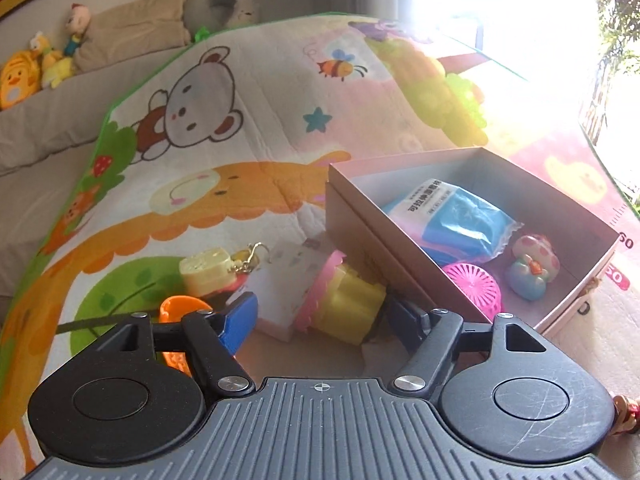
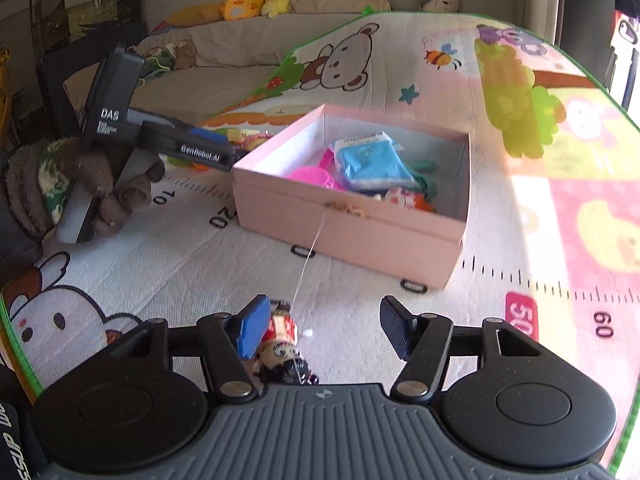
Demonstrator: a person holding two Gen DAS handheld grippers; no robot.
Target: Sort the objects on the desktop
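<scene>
In the left wrist view, a yellow cupcake toy with a pink frill [image 1: 344, 304] lies on a white block [image 1: 280, 280], between the fingers of my left gripper [image 1: 324, 308]. The right finger touches it; the blue left pad [image 1: 240, 320] stands just short of it. The open pink box [image 1: 400, 248] to the right holds a blue packet [image 1: 452, 216], a pink mesh ball [image 1: 476, 284] and a mushroom figure [image 1: 532, 264]. My right gripper [image 2: 323, 312] is open over the mat before the pink box [image 2: 340, 232]. A small doll [image 2: 284, 344] with a white thread lies against its left pad.
A cream keychain block [image 1: 206, 272] and an orange cup [image 1: 180, 308] lie left of the cupcake. The left gripper body [image 2: 200, 148], held by a hand in a fuzzy brown sleeve [image 2: 80, 184], reaches behind the box. Plush toys [image 2: 240, 0] line the sofa beyond the cartoon mat [image 2: 200, 264].
</scene>
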